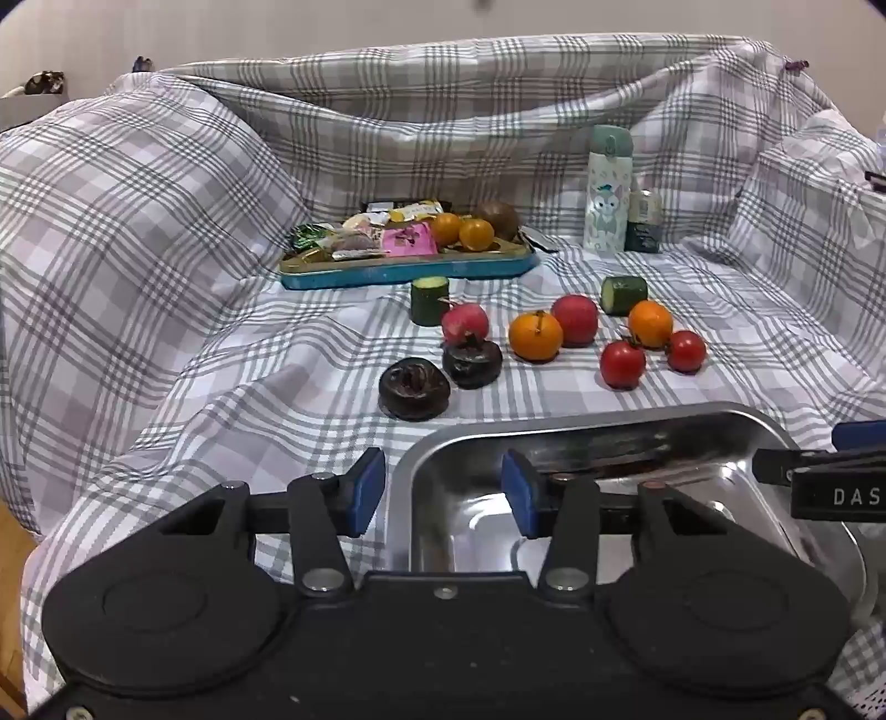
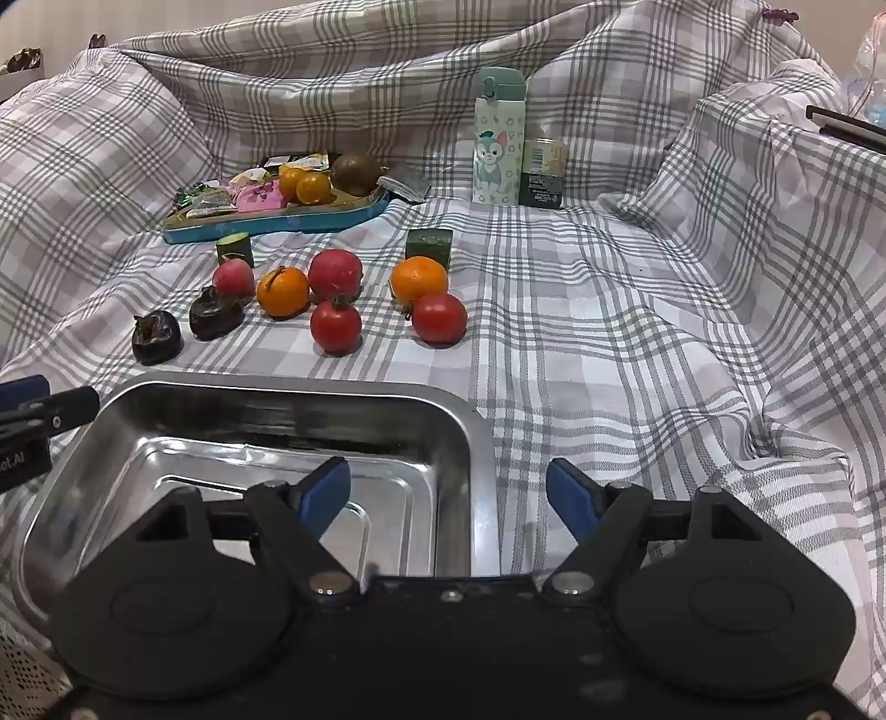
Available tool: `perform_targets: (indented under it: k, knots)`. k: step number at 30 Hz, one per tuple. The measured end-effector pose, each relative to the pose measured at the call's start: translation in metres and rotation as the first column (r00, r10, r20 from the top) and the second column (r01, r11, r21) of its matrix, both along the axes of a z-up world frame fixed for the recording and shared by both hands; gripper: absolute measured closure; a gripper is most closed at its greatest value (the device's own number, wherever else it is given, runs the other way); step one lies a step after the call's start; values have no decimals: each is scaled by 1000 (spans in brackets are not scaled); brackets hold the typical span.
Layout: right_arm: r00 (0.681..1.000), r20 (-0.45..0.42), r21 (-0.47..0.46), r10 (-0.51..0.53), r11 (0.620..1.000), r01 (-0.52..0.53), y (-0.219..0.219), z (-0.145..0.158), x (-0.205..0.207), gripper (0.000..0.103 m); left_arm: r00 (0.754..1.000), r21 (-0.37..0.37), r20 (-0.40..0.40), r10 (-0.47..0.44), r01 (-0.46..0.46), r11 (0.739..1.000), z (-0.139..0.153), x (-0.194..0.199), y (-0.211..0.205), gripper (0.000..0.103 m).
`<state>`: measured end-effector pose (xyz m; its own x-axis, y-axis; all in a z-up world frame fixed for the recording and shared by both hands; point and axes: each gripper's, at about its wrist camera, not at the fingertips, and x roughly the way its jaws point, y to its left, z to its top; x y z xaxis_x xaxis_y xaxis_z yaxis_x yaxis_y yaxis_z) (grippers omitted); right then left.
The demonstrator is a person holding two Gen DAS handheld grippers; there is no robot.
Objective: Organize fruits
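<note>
Left gripper (image 1: 443, 493) jaws apart | right gripper (image 1: 841, 487) reads "DAS"

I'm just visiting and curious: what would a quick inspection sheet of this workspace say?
Surface: checked cloth, wrinkled.
Job's things: empty steel tray nearest; tomatoes, oranges, pink fruits, dark fruits, cucumber pieces loose on the cloth.
Clutter: blue tray of snack packets and fruit; bottle; small jar.
Grippers: left gripper and right gripper open, holding nothing.
Cables: nothing seen.
Surroundings: plain wall.
</note>
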<state>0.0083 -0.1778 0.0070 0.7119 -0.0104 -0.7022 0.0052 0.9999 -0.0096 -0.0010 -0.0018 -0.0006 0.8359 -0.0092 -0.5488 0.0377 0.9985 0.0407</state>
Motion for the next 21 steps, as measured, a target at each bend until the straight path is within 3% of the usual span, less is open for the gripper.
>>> perform_targets:
  k: [5,21]
  knots:
    - [1000,-1,-4,0,1000,0,1,-1,0,23,1000,22,-16,-10,11,1000,-7,2,-8,49]
    - [1000,1,-5,0,1000,0,2,-3,0,23,999,0,-32,-12,12,1000,-7,2,-1,49]
